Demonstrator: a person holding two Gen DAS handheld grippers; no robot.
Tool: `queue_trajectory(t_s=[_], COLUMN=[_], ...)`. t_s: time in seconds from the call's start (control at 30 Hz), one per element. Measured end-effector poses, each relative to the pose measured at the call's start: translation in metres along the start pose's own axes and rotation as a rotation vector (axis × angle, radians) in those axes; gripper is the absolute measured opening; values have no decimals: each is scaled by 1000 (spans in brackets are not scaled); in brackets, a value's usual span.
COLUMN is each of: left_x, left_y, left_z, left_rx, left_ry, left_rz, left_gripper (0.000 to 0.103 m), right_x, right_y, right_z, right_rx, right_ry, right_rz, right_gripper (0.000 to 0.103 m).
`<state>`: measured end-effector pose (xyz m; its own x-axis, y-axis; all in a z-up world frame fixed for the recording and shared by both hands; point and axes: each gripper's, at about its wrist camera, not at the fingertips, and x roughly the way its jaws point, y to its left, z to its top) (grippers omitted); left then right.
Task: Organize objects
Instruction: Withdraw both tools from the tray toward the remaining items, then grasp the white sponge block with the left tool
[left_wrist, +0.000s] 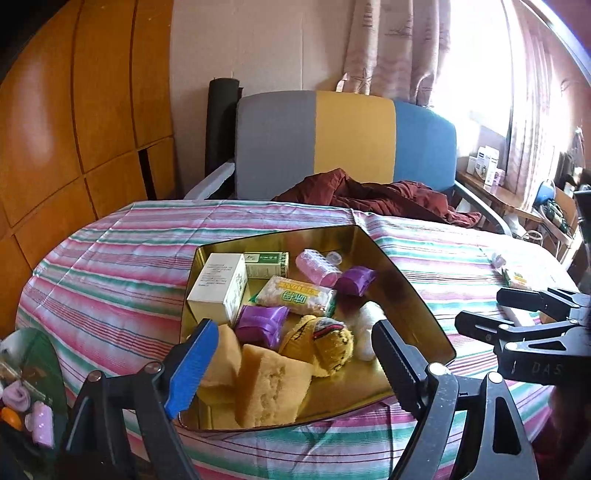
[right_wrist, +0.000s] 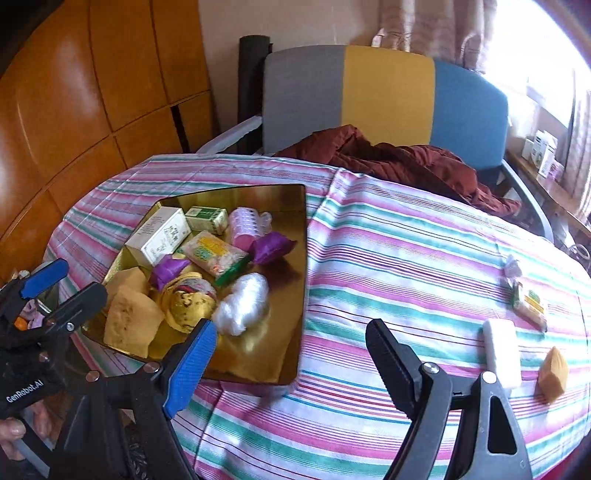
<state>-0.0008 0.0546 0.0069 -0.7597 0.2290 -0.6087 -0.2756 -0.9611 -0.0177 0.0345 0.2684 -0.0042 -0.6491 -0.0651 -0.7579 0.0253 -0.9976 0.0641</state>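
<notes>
We see the left claw (left_wrist: 291, 363) spread wide and empty at the bottom of its frame, over the gold tin (left_wrist: 413, 295) holding sponges (left_wrist: 269, 384), boxes and packets. Our right claw (right_wrist: 291, 363) is likewise released and empty, low centre, with a white block (right_wrist: 502, 350) and loose sponge (right_wrist: 553, 374) on the striped worktop (right_wrist: 388, 258) at lower right.
</notes>
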Motion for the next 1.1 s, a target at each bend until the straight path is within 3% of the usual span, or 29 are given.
queue_trajectory(t_s=[0.5,0.87,1.1], left_x=[0,8,18], left_y=[-37,-91,-132], left_z=[13,26,32], left_rx=[97,201,264], left_ry=[-6,-12,7], left_rz=[-50,-168,-253], left_gripper=[87,89,89], right_x=[-15,-70,-95], right_y=[-92,-216,-272], right_z=[-13,-27,-49], right_rx=[159,427,567], right_ry=[18,-30,-37], right_rz=[-150,-425,-524], right_gripper=[84,84,84])
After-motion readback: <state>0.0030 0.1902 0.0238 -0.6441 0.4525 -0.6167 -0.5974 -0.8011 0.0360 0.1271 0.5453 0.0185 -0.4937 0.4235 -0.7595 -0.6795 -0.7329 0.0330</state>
